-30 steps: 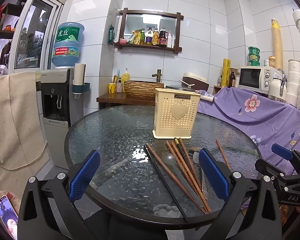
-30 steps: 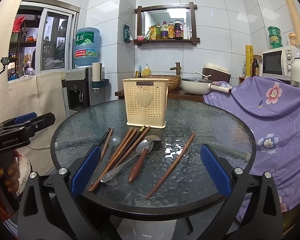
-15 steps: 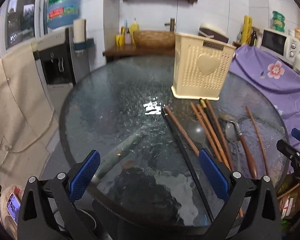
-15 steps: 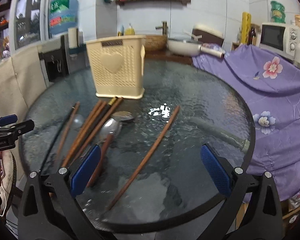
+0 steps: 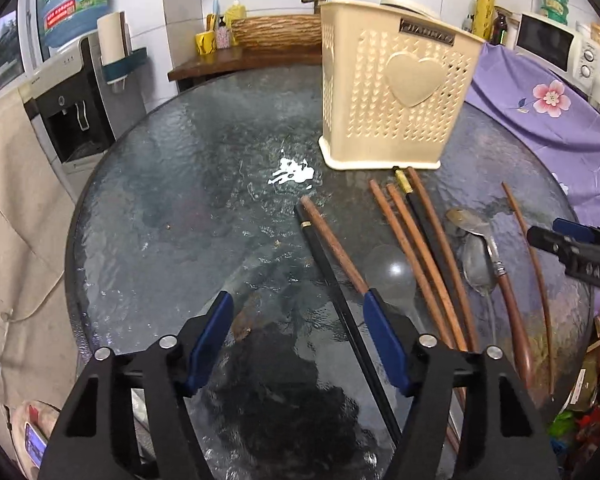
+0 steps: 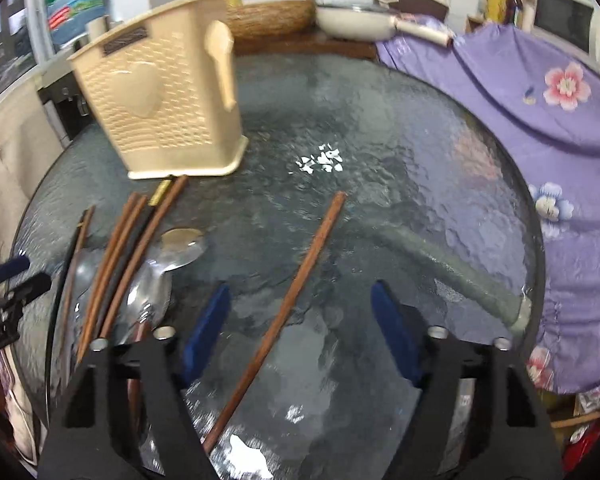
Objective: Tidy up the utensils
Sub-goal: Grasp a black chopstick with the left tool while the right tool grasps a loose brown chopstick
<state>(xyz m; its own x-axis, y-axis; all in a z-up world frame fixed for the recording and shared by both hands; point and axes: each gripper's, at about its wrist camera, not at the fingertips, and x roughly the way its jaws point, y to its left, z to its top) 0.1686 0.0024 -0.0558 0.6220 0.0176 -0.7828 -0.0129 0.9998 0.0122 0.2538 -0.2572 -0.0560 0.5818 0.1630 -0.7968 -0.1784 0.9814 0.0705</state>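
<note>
Both grippers are now tilting down toward the glass table [image 5: 148, 216], and their jaws have just been narrowing. The left gripper [image 5: 296, 336] is half spread over the black chopstick [image 5: 332, 276], pinching nothing. The right gripper [image 6: 300, 332] is half spread around 1 lone brown chopstick [image 6: 300, 280] in the lower centre, not yet touching it. The cream holder [image 5: 392, 92] is standing at the upper right, so pickup is starting.

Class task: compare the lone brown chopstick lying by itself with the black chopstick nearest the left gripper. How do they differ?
Colour: the lone brown chopstick is reddish wood; the black chopstick is black with a gold band. Company: the brown one lies alone on the glass table; the black one lies right beside a brown stick. Both lie flat, outside the cream utensil holder.
</note>
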